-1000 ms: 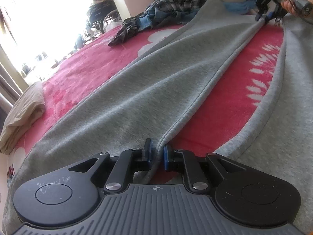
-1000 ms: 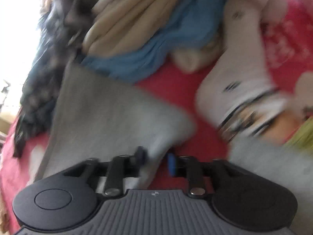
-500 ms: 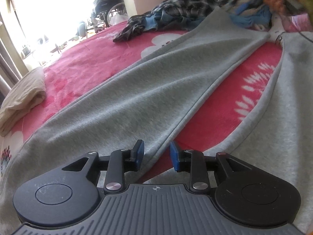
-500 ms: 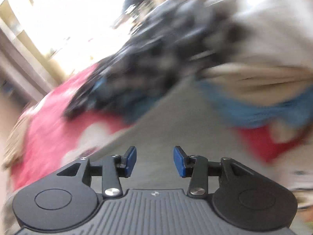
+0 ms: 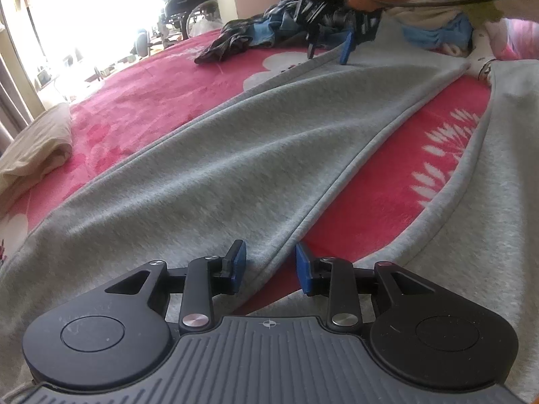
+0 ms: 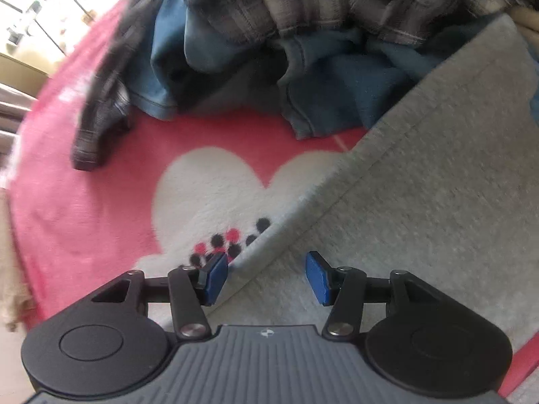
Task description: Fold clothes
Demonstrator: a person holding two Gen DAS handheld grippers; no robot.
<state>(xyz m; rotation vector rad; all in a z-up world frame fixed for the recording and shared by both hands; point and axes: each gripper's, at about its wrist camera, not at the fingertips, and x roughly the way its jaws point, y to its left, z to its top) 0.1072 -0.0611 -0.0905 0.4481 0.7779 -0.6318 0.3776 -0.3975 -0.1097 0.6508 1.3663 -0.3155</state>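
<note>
Grey sweatpants (image 5: 256,141) lie spread on a red flowered blanket (image 5: 141,94). One leg runs away from my left gripper (image 5: 269,269), which is open; the leg's inner seam lies between its blue pads without being pinched. The second leg (image 5: 498,202) lies to the right. At the far end of the first leg, my right gripper (image 5: 331,48) is open, held by a hand, its tips at the leg's outer edge. In the right wrist view the right gripper (image 6: 267,276) straddles that grey edge (image 6: 421,202) beside a white heart print.
A heap of plaid, blue and beige clothes (image 6: 286,40) sits just beyond the leg's end (image 5: 269,30). A folded beige garment (image 5: 33,155) lies at the blanket's left edge. A wheelchair (image 5: 185,3) stands by the bright window behind.
Both grippers have let go of the grey leg and opened. The right gripper swung from the leg's inner corner across to its outer edge; the leg now lies flat.
</note>
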